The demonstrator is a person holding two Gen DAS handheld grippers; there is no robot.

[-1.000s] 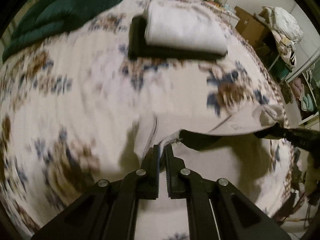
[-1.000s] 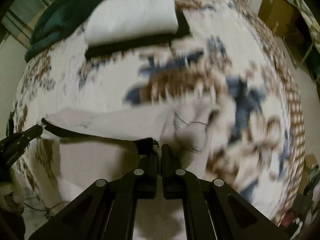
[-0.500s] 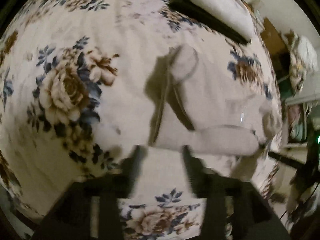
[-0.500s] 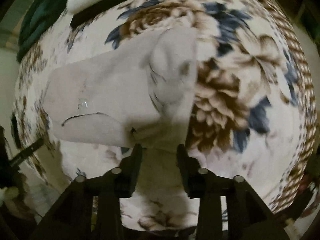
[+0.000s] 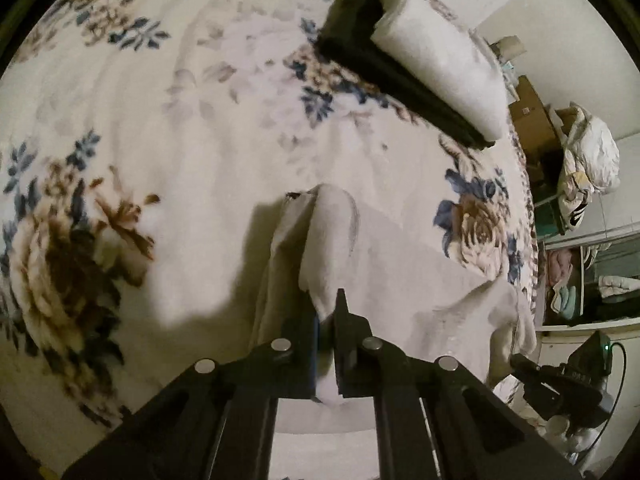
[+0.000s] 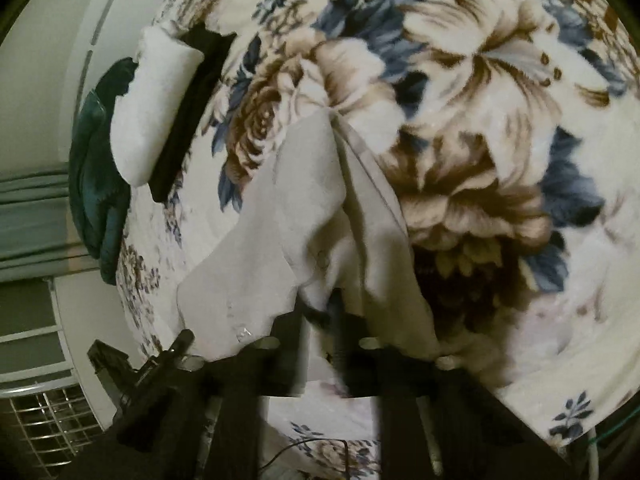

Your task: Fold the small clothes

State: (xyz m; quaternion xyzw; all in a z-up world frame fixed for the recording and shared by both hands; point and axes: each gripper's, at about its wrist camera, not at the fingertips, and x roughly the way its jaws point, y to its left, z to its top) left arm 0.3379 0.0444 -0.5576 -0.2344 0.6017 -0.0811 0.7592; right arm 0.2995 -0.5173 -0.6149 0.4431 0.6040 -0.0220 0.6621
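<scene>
My left gripper (image 5: 326, 312) pinches a fold of the small beige garment (image 5: 400, 272), jaws nearly together on the cloth. My right gripper (image 6: 320, 316) holds the opposite edge of the same garment (image 6: 288, 216); its jaws stand narrowly apart with fabric between them. The garment lies on the floral bedspread (image 5: 160, 140) directly ahead of both grippers. Farther ahead, a folded white cloth (image 5: 444, 60) rests on a folded black one (image 5: 384, 68).
</scene>
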